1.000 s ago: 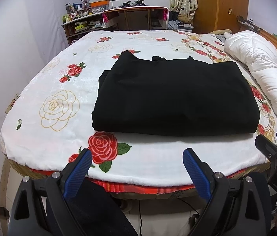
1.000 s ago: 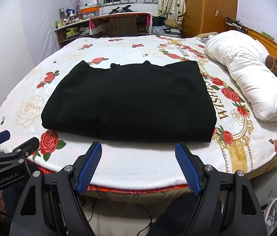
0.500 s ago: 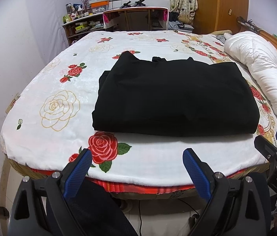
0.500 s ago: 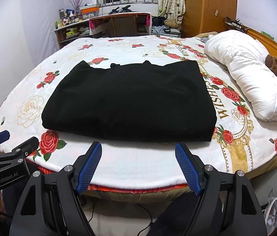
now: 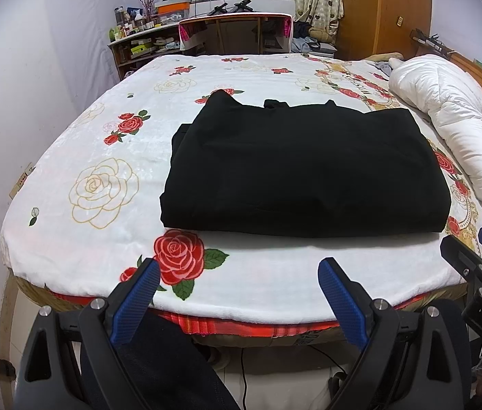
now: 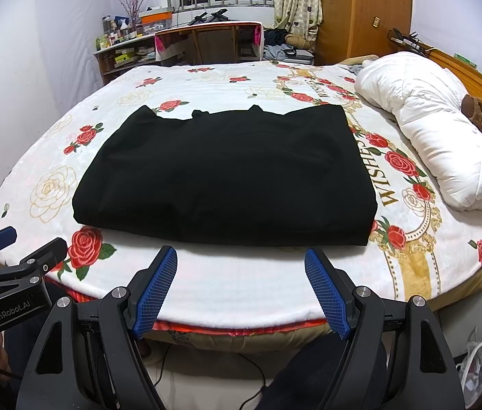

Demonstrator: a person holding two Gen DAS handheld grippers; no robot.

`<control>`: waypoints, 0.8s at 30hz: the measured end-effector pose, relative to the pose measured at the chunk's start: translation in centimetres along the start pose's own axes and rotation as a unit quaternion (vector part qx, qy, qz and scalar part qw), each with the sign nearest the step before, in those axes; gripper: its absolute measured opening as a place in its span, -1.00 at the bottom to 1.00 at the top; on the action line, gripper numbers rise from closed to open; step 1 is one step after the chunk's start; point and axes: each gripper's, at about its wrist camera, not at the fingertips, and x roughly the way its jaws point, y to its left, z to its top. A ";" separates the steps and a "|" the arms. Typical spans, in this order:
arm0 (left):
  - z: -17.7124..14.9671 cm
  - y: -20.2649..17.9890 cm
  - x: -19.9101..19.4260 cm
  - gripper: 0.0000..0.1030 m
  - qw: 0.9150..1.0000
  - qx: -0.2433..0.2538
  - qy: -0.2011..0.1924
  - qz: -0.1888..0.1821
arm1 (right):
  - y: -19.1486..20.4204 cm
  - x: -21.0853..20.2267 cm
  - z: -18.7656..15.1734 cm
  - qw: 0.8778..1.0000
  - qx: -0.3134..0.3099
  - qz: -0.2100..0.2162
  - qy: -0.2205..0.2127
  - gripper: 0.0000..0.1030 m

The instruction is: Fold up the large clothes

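Garment (image 5: 302,171), black, lies folded flat mid-bed (image 5: 104,143), looks soft and limp, so you should pinch its near corners; left gripper (image 5: 237,299) and right gripper (image 6: 241,288) hover short of it, both wide, empty.

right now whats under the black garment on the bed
The folded black garment lies flat on the rose-print blanket, which shows all around it. Whatever is directly beneath or between its layers is covered.
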 end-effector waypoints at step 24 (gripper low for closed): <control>0.1 0.0 -0.2 0.84 1.000 -0.002 -0.001 0.001 | 0.3 -0.1 0.0 1.000 0.001 -0.001 0.000 0.50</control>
